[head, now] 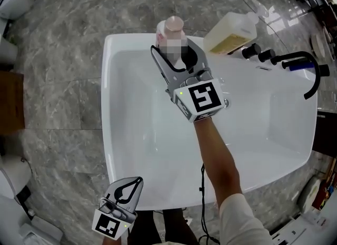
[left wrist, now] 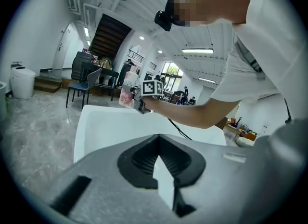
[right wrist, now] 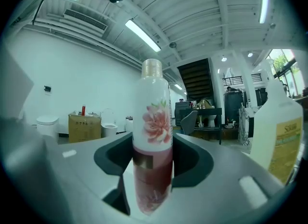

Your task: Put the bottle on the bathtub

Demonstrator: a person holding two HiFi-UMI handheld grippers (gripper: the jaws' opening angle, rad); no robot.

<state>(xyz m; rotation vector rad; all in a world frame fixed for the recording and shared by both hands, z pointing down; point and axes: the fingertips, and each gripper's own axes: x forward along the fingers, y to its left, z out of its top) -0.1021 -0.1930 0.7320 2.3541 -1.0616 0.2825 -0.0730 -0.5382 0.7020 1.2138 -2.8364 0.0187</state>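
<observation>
Marble floor (head: 63, 80) fills the left of the head view, up to the white bathtub (head: 108, 107). At the lower left, the left gripper (head: 138, 182) hangs just over the tub's near rim. Its jaws are drawn together at the tips and hold nothing; its own view shows only a sliver of white tub between the dark pads.

Further right, at the far rim of the tub, the right gripper (head: 172, 48) is clamped on the bottle (head: 174, 25). The right gripper view shows the bottle (right wrist: 153, 122) standing upright between the two jaws, pinched at its dark pink lower half. A pink flower is printed on the white upper part, below a beige cap. The bottle is over the tub's far edge, but whether its base touches the rim cannot be told.

Just right of the bottle, a pale jug (head: 231, 32) of yellowish liquid lies tilted at the same far rim. Beyond it, a black faucet (head: 308, 59) curves over the tub's right end.
</observation>
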